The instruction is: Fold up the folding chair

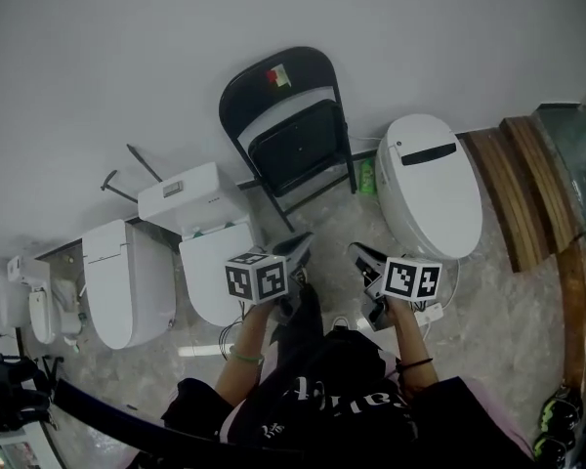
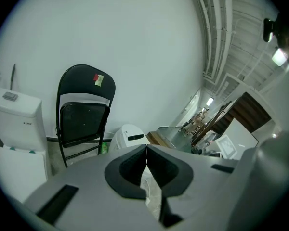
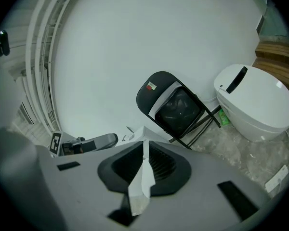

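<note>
Black folding chair [image 1: 298,149] — long axis upright, top leaning toward wall [image 1: 127,57]

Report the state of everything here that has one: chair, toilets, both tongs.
folding chair: seat up, folded nearly flat, against the wall.
right toilet: lid down.
middle toilet: lid down.
left toilet: lid down.
left tongs: shut, empty.
right tongs: a thin slit apart, empty.

Speckled floor [image 1: 493,306] carries a black folding chair [image 1: 298,149] and white toilets [image 1: 430,189].
</note>
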`<state>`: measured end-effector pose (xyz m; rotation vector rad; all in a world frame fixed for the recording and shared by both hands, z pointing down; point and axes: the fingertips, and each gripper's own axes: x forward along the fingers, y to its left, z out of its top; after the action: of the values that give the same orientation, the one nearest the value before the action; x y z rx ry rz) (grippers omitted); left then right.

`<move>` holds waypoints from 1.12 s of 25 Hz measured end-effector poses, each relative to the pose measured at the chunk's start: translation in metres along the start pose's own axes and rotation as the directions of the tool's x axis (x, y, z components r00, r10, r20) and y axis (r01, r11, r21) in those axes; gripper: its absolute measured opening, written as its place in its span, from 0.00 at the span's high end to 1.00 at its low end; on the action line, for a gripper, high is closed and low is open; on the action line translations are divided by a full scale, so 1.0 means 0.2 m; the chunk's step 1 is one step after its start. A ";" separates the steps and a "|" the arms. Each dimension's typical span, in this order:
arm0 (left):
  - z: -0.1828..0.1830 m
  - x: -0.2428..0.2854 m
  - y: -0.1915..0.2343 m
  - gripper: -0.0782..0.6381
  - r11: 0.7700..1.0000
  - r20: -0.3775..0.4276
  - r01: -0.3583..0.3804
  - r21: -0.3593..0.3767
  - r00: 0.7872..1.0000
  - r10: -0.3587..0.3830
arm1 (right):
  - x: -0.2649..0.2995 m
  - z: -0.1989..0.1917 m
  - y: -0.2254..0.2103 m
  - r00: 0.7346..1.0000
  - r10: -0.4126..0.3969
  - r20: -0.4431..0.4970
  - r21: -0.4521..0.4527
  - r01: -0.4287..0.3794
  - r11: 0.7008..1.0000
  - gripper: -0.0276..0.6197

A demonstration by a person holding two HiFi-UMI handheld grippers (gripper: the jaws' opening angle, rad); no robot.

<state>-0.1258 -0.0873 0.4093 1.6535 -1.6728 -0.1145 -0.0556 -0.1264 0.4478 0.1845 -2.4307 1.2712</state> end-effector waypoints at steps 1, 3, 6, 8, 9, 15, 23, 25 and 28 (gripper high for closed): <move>-0.04 -0.02 -0.04 0.88 1.000 0.002 -0.011 -0.003 1.000 0.011 | -0.04 -0.04 0.00 1.000 0.004 -0.002 0.006 -0.004 1.000 0.89; -0.12 -0.05 -0.11 0.88 1.000 0.003 -0.028 -0.004 1.000 0.028 | -0.09 -0.10 0.01 1.000 0.018 -0.004 0.016 -0.018 1.000 0.89; -0.22 -0.10 -0.19 0.88 0.999 0.001 -0.046 0.015 0.999 0.046 | -0.12 -0.18 0.05 0.999 0.029 -0.015 -0.002 -0.029 1.000 0.89; -0.27 -0.14 -0.24 0.88 0.998 -0.004 -0.051 0.021 0.999 0.051 | -0.15 -0.23 0.07 0.999 0.019 -0.029 -0.036 -0.020 0.999 0.89; -0.30 -0.16 -0.26 0.88 0.999 -0.006 -0.050 0.018 0.999 0.050 | -0.16 -0.25 0.08 0.999 0.012 -0.035 -0.055 -0.014 0.998 0.89; -0.42 -0.29 -0.27 0.88 0.998 -0.004 -0.052 -0.036 0.999 0.052 | -0.11 -0.40 0.17 0.997 0.041 -0.072 -0.058 -0.045 0.997 0.89; -0.62 -0.68 -0.17 0.88 0.996 0.001 -0.073 -0.051 0.997 0.073 | -0.02 -0.71 0.42 0.995 0.037 -0.097 -0.095 -0.047 0.994 0.89; -0.68 -0.80 -0.15 0.88 0.996 0.011 -0.062 -0.056 0.998 0.063 | -0.01 -0.81 0.49 0.995 0.029 -0.091 -0.101 -0.039 0.994 0.89; -0.78 -0.98 -0.13 0.88 0.998 0.002 -0.041 -0.044 0.999 0.041 | -0.02 -0.99 0.61 0.998 0.001 -0.061 -0.095 -0.007 0.995 0.89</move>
<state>-0.0442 0.1516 0.4176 1.5862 -1.6937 -0.1323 -0.0331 0.1044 0.4546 0.1133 -2.4340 1.1425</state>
